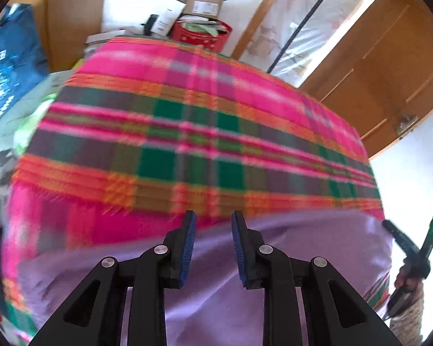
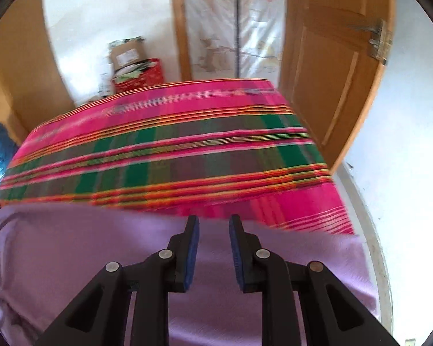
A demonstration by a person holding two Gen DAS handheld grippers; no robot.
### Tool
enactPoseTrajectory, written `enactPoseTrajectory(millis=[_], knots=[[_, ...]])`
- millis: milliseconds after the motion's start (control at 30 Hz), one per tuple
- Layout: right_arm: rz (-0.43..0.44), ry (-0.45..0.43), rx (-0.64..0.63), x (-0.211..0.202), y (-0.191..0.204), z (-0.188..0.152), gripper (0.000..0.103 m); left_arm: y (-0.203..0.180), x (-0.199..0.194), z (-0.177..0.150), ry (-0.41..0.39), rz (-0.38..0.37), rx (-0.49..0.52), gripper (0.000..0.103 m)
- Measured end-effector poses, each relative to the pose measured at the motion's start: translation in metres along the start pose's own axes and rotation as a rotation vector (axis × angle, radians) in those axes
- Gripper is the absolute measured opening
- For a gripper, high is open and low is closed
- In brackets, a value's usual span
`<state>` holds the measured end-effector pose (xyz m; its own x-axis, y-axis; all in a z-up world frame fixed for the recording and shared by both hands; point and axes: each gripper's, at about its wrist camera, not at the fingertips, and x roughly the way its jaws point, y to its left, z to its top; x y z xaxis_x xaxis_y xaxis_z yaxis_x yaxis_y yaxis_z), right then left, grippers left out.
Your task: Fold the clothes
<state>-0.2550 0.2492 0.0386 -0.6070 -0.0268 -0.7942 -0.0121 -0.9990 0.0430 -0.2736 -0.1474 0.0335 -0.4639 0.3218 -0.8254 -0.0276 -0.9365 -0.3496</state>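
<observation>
Lilac cloth (image 2: 72, 259) beneath parted tongs (image 2: 214, 225)

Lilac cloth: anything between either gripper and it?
Nothing visible. The lilac cloth lies bare on the plaid cover. The left gripper and the right gripper are open right above it, with nothing between their fingers.
</observation>
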Motion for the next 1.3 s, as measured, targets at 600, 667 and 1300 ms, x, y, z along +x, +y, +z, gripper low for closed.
enactPoseTrajectory(millis=[600, 667, 1300], knots=[[0.294, 0.083, -0.371, -0.008, 0.179, -0.031, 0.022, 0.079, -0.017, -0.025, -0.012, 0.042, -0.101, 0.026], [0.301, 0.095, -0.399, 0.0, 0.196, -0.031, 0.022, 0.086, -0.015, -0.02, -0.023, 0.016, -0.128, 0.026], [0.262, 0.121, -0.396, 0.049, 0.248, 0.011, 0.024, 0.091, -0.003, 0.011, -0.054, 0.085, -0.136, 0.026]])
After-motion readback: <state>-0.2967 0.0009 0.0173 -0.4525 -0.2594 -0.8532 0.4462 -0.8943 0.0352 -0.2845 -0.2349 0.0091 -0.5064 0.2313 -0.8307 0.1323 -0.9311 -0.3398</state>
